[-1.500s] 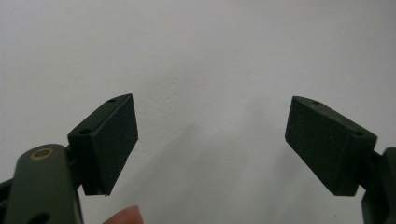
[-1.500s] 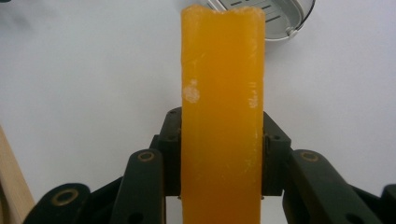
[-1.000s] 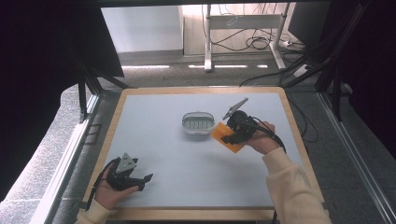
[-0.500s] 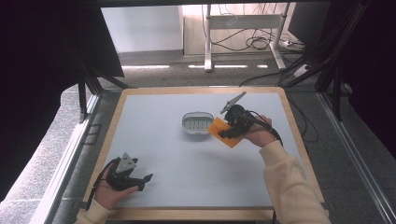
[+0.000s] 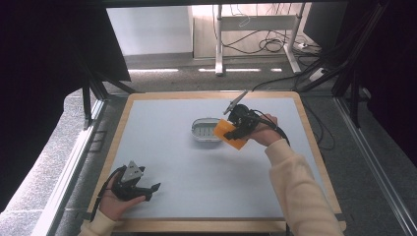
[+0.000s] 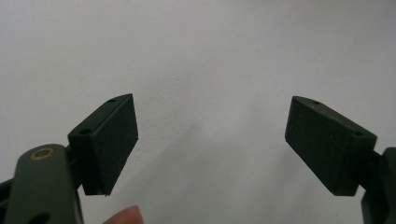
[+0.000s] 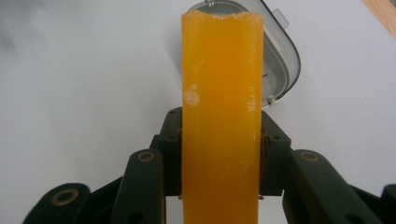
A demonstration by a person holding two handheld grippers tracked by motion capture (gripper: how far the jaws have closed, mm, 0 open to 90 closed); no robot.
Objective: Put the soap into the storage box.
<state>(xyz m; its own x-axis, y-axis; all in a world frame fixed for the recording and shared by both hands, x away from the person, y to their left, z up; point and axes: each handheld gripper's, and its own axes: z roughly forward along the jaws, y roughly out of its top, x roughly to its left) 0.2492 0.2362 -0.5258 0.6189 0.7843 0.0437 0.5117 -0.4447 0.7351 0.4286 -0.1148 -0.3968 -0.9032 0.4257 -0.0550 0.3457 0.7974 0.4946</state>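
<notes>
Now the right gripper [image 5: 235,132], clamped on an orange sponge [image 5: 229,134], has carried it leftward to overlap the metal dish's [image 5: 204,130] right rim at frame centre. Placing it in the dish looks close. The left gripper [image 5: 147,191] rests wide open and empty, lower left.

one orange sponge [image 5: 229,134], one small metal tray [image 5: 204,131], two grippers, all on one table [image 5: 196,182].

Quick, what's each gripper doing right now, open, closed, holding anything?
Left gripper: open, nothing between its jaws, low over the bare table.
Right gripper: closed on the orange block, held by the metal tray.
</notes>
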